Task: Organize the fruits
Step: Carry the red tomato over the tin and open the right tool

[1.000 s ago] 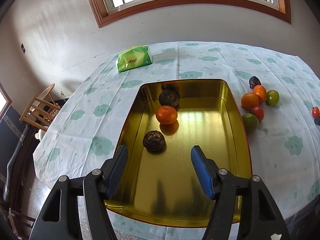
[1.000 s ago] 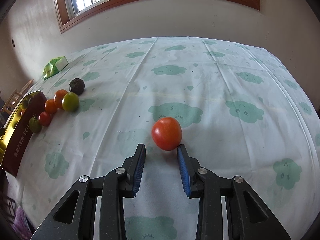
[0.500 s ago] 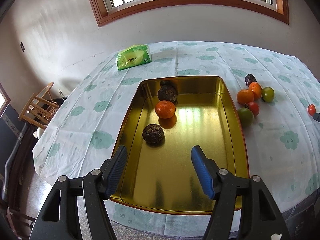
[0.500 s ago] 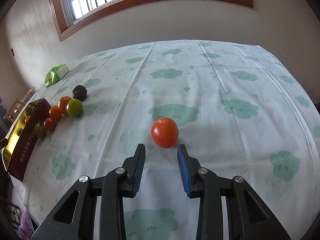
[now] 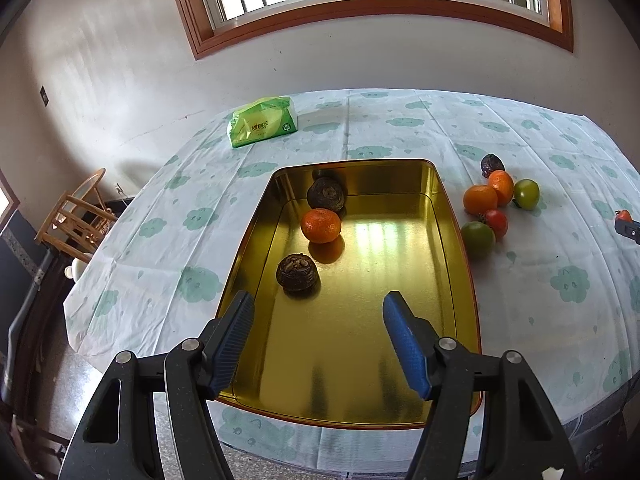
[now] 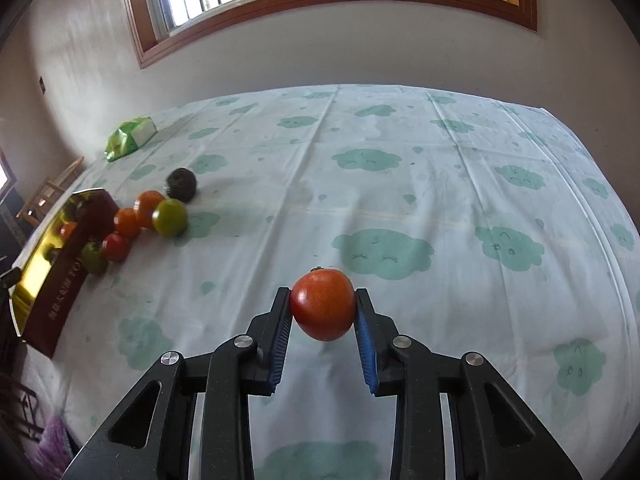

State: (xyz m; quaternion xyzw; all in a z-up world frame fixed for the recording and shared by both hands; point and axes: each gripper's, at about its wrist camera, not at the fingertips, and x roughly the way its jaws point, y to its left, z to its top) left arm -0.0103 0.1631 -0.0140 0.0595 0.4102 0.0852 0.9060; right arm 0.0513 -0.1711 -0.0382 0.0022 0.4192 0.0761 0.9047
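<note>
Right wrist view is showing the right gripper (image 6: 322, 307) clamping a red tomato (image 6: 322, 304) between its blue pads (image 6: 280, 332); a second ago that tomato was lying on the cloth ahead of parted fingers, and now it is sitting squeezed between them, with the cloud-print tablecloth (image 6: 440, 184) showing below it. Off to the left, a cluster of loose fruit is lying together on the cloth: a green tomato (image 6: 171, 217), two oranges (image 6: 127, 222), a small red tomato (image 6: 115, 246), another green tomato (image 6: 94, 257) touching the side of the gold tin tray (image 6: 48, 280), and a dark round fruit (image 6: 182, 185) at the far end. A green tissue pack (image 6: 130, 137) is resting near the far left edge of the table.

Left wrist view is showing the left gripper (image 5: 318, 336) hanging over the near end of the tray (image 5: 452, 240) with its fingers standing apart and nothing between them, much as it was a second ago. Inside the tray an orange (image 5: 321, 225) is sitting between two dark wrinkled fruits (image 5: 297, 272), one nearer and one by the far wall. At the right edge of this view, the tip of the right gripper with a sliver of red is now appearing higher on the frame than before.
</note>
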